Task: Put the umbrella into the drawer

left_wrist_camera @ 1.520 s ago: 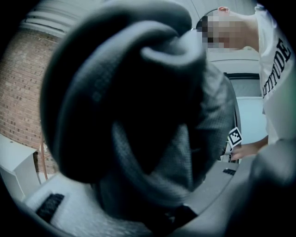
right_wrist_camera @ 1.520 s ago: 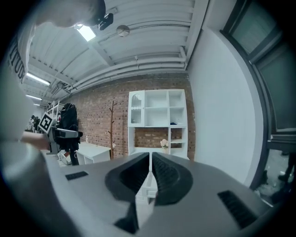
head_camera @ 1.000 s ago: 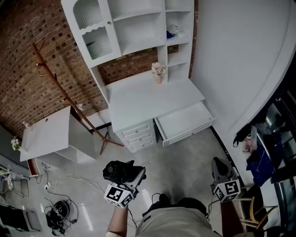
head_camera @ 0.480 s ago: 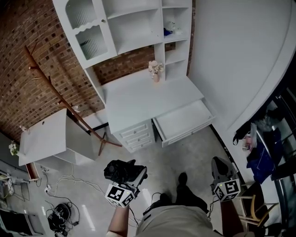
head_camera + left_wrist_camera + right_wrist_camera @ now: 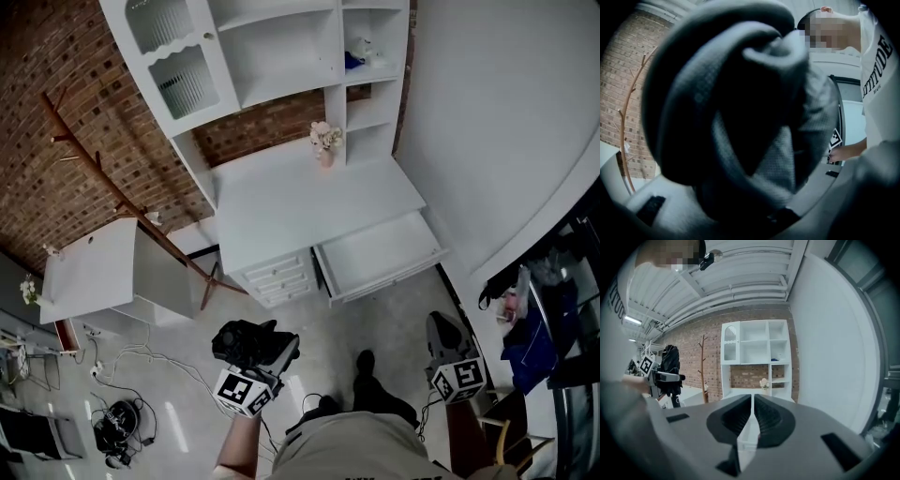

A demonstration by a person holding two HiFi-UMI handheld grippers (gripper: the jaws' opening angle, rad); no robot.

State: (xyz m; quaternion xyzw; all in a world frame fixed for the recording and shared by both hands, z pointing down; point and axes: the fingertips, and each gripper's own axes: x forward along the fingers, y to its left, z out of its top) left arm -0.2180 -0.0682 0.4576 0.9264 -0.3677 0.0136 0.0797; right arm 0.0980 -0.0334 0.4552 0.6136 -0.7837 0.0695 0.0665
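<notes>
Head view looks steeply down on me standing on the grey floor [image 5: 389,323], well short of the white desk [image 5: 309,202]. My left gripper [image 5: 251,349] is clamped on the umbrella [image 5: 242,339], a folded black bundle at the front of the jaws, above the marker cube. In the left gripper view its dark fabric fills nearly the whole frame, and my jaws stand wide around it. My right gripper [image 5: 441,328] hangs at the other side of my body, well apart from the left. In the right gripper view its jaws are drawn together to a thin slit with nothing between them, pointing toward the desk. The drawer [image 5: 380,251] under the right part of the desktop stands pulled out, with a stack of small closed drawers [image 5: 279,274] just beside it on the left. A small vase of flowers [image 5: 324,142] stands at the back of the desktop, beneath the white shelf unit [image 5: 281,47]. A wooden coat stand [image 5: 122,197] rises against the brick wall [image 5: 56,112], and a low white table [image 5: 94,267] stands left of the desk. The umbrella is well apart from the drawer.
</notes>
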